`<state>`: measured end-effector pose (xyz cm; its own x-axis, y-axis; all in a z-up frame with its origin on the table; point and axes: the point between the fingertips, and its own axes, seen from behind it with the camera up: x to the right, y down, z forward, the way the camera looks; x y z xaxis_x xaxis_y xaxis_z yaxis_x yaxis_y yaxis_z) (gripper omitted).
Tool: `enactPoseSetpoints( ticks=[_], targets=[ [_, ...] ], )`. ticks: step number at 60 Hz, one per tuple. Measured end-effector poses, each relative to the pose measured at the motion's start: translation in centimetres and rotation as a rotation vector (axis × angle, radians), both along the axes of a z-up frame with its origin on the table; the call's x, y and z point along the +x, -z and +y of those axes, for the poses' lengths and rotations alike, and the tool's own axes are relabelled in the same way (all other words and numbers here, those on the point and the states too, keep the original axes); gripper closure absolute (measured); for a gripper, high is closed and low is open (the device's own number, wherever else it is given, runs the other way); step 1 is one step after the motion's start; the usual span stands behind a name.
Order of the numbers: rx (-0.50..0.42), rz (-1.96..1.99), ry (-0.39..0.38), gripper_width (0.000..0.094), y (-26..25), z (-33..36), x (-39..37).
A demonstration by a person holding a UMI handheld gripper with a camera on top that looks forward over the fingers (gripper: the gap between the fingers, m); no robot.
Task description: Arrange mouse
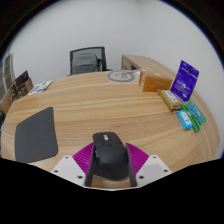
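A black computer mouse sits between my gripper's two fingers, whose magenta pads press against its left and right sides. The mouse is held just above the light wooden desk. A dark grey mouse mat lies on the desk ahead and to the left of the fingers.
A black office chair stands behind the desk. A purple box and a teal packet lie at the right. A wooden side unit with a round object stands at the back right. Papers lie at the back left.
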<state>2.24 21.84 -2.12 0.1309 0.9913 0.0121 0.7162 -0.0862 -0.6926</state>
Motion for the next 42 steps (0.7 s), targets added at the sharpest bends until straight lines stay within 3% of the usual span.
enactPoseSetpoints(
  ticks=[6, 15, 18, 35, 42],
  targets=[
    [0.011, 0.003, 0.054, 0.0540, -0.1, 0.7, 0.1],
    [-0.015, -0.005, 0.092, 0.0560, -0.4, 0.0, 0.7],
    [0.017, -0.007, 0.095, 0.0558, -1.3, 0.2, 0.9],
    [0.050, 0.111, 0.114, 0.0559, -13.4, -5.0, -1.6],
    [-0.007, 0.154, 0.086, 0.0560, -17.1, -10.0, -2.8]
  ],
)
